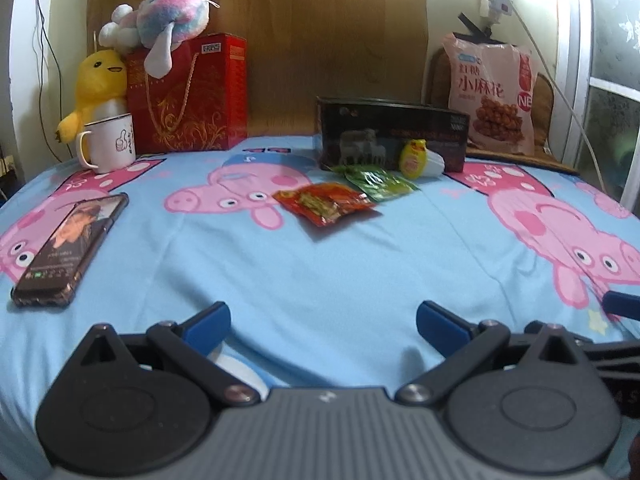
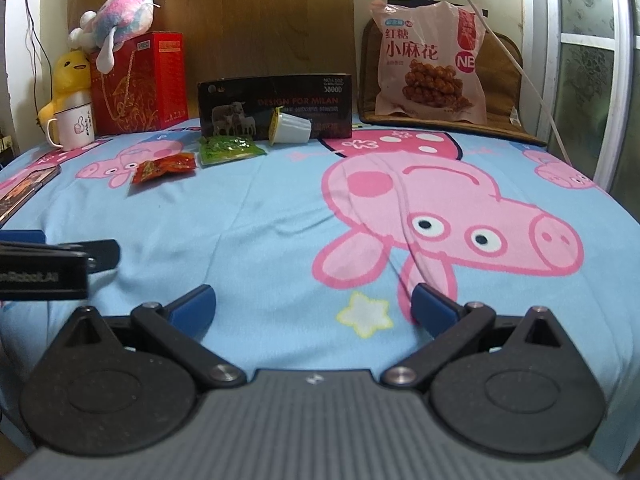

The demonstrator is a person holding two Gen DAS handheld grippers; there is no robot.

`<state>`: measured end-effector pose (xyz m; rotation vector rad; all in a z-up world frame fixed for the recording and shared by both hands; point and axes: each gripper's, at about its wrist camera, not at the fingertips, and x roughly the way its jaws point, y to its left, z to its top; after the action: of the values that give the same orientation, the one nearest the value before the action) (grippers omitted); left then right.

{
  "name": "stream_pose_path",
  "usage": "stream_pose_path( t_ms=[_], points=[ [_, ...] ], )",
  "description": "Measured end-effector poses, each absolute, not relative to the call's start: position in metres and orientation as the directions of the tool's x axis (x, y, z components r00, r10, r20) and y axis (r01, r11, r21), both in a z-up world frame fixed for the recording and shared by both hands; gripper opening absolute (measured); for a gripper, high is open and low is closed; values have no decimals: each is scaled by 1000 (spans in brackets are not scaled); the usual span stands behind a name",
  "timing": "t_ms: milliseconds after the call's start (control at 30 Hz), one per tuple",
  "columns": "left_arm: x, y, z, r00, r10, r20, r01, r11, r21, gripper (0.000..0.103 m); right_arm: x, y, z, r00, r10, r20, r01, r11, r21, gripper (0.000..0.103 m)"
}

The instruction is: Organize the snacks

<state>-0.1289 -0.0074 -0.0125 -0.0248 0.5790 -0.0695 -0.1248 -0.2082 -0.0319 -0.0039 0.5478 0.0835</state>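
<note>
My left gripper [image 1: 323, 320] and right gripper [image 2: 312, 306]: wide open, empty | risk: red snack packet [image 1: 326, 203] slides on soft bedsheet [image 1: 320, 264], pinch misses.

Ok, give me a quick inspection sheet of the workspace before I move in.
Surface: bedsheet, blue with pig print, wrinkled.
Job's things: red packet, green packet and jelly cup lie before the black box; big snack bag leans at back.
Clutter: phone, mug, red gift bag, two plush toys.
Grippers: left gripper and right gripper open, empty.
Cables: white cable at right.
Surroundings: wooden board, window frame.
</note>
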Motion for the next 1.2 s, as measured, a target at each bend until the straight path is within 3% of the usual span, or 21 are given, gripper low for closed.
stream_pose_path(
  t_ms=[167,267,467,533,667,800,1033,1067,1100,1133,1200],
  points=[
    [-118,17,0,841,-123,-526,79,991,-104,103,-104,-195,-26,832,147,-536,-167,986,11,103],
    [-101,35,4,819,-184,-544,86,976,-202,101,-88,-181,-22,810,211,-547,-259,966,-11,103],
    [-63,73,3,782,-303,-544,81,916,-394,78,-53,-157,-14,728,336,-598,-415,910,6,100],
    [-54,84,1,783,-312,-538,70,904,-422,67,-40,-147,-12,698,381,-607,-457,889,32,94],
    [-40,99,-7,796,-329,-508,66,881,-468,66,-18,-134,-6,679,417,-604,-469,880,80,78],
    [-27,107,-9,791,-376,-482,87,849,-521,65,-2,-132,-2,611,525,-593,-493,838,233,59],
    [-9,111,-16,771,-438,-462,103,802,-588,65,34,-157,-9,518,690,-505,-341,708,619,51],
    [-10,110,-16,772,-436,-462,104,804,-586,65,40,-160,-13,511,699,-500,-300,690,659,40],
    [-10,109,-16,772,-435,-463,105,806,-583,65,46,-164,-17,504,698,-508,-253,682,686,17],
    [-10,109,-16,773,-435,-463,107,808,-580,65,54,-168,-23,495,695,-521,-200,675,710,6],
    [-10,109,-16,772,-437,-462,108,806,-582,65,62,-181,-35,473,738,-481,-120,595,795,2]
  ],
)
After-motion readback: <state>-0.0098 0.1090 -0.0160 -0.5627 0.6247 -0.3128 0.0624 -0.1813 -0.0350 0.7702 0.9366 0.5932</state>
